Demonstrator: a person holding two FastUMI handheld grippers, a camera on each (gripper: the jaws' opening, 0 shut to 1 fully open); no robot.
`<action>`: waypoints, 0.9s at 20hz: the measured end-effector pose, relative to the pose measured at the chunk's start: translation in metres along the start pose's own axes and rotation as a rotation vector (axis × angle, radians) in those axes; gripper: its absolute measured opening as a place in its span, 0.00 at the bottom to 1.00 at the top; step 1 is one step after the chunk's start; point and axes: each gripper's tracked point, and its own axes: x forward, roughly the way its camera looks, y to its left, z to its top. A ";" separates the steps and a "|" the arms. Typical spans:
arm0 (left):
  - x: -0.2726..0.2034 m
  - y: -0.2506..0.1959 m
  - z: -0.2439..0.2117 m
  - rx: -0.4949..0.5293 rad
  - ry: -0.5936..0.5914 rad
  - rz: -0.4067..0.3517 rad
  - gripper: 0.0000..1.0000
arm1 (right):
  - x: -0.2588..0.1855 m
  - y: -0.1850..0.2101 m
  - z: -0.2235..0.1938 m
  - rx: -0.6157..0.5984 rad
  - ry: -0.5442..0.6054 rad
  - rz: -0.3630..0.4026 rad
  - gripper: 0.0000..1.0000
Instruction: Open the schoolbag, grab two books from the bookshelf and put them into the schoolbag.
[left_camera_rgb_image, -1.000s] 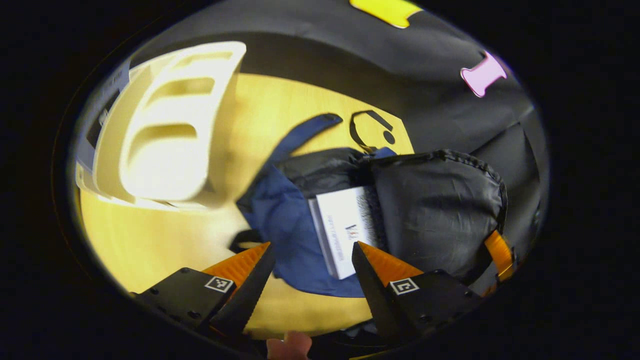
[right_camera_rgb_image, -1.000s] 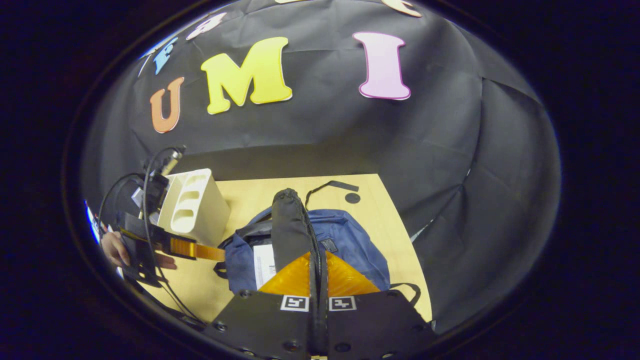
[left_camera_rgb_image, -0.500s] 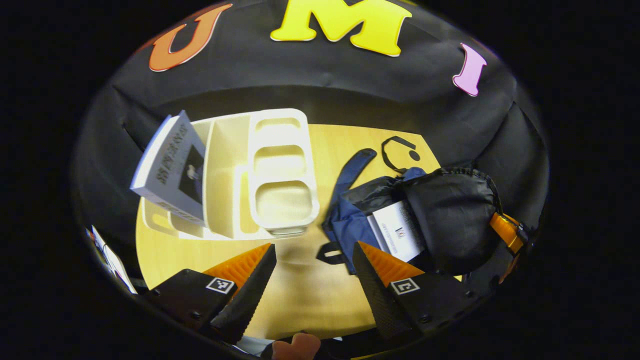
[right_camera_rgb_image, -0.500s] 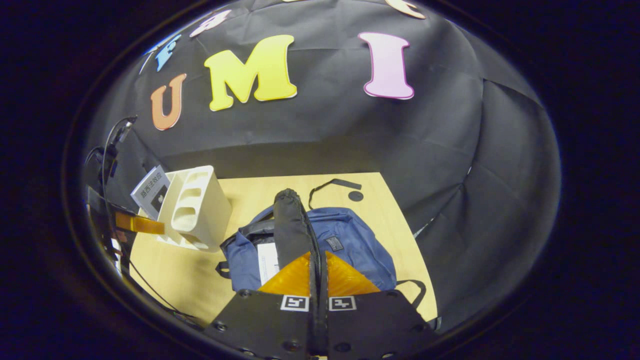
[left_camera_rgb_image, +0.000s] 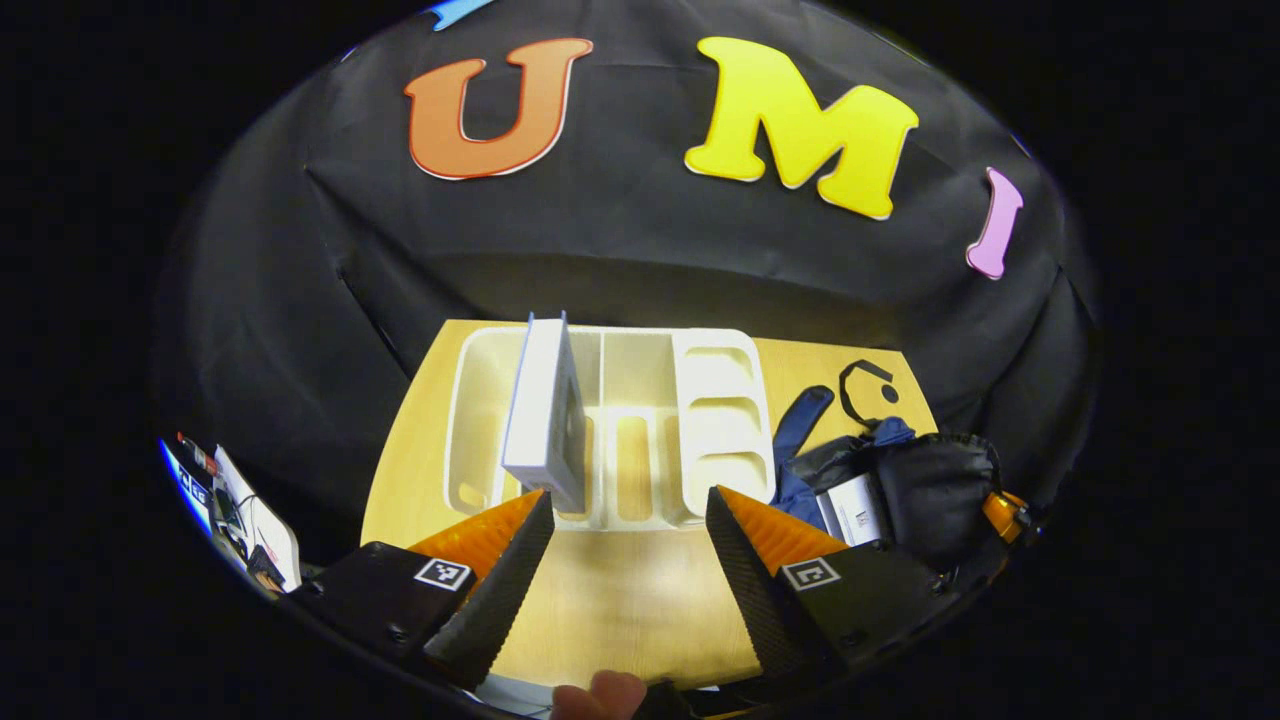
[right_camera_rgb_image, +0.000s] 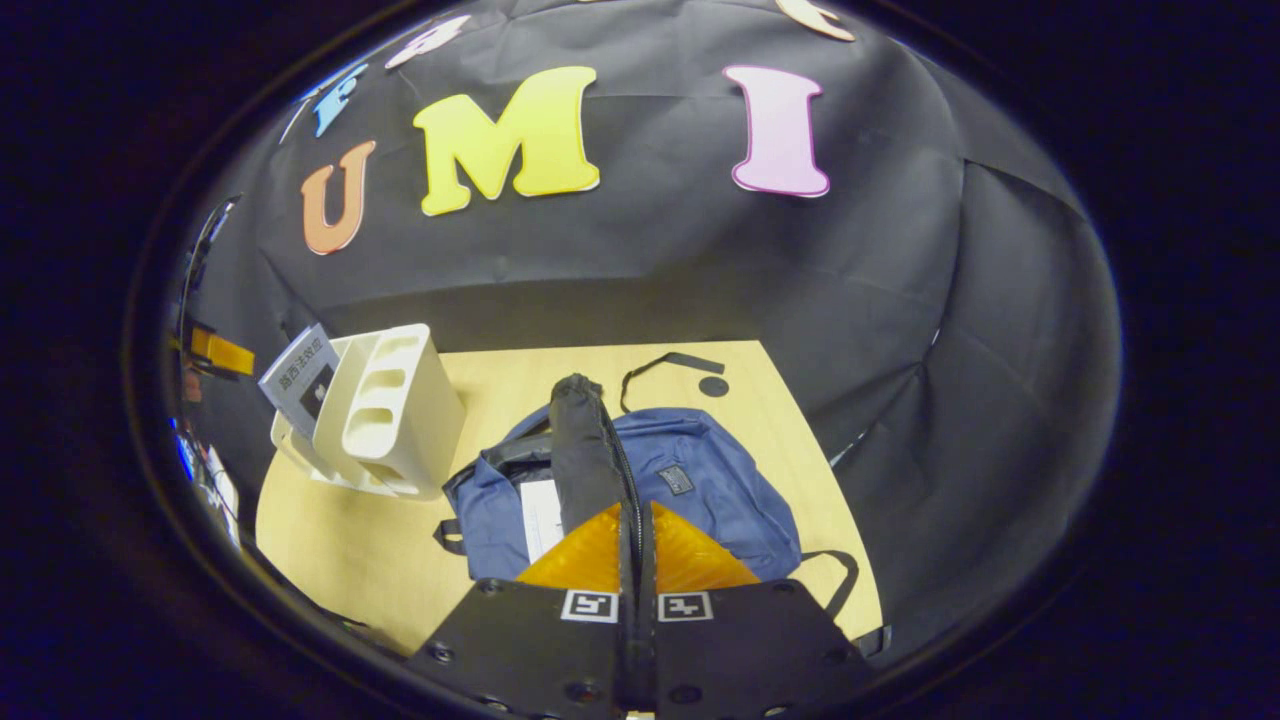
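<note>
Left gripper view: left gripper (left_camera_rgb_image: 625, 545) hovering with jaws gaping wide and empty, bare surface (left_camera_rgb_image: 620, 600) lying between them, book (left_camera_rgb_image: 545, 410) standing in the shelf (left_camera_rgb_image: 715, 420) ahead; right gripper view: right gripper (right_camera_rgb_image: 636, 545) pinching the bag (right_camera_rgb_image: 700, 480) flap (right_camera_rgb_image: 580, 450) upright, jaws closed, second book (right_camera_rgb_image: 541, 515) lying inside, bag nearing the surface's right edge.

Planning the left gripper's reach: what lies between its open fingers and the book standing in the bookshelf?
Bare wooden table, in the left gripper view; the book leans in the bookshelf just beyond the left gripper.
</note>
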 end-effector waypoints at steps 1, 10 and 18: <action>0.000 0.013 0.008 0.008 -0.010 0.026 0.97 | 0.000 0.000 -0.001 0.003 0.002 -0.002 0.00; 0.040 0.046 0.046 0.011 0.069 0.008 1.00 | 0.002 -0.003 0.001 0.015 0.013 -0.020 0.00; 0.097 0.053 0.026 -0.010 0.273 -0.016 0.99 | 0.010 -0.011 -0.002 0.032 0.034 -0.040 0.00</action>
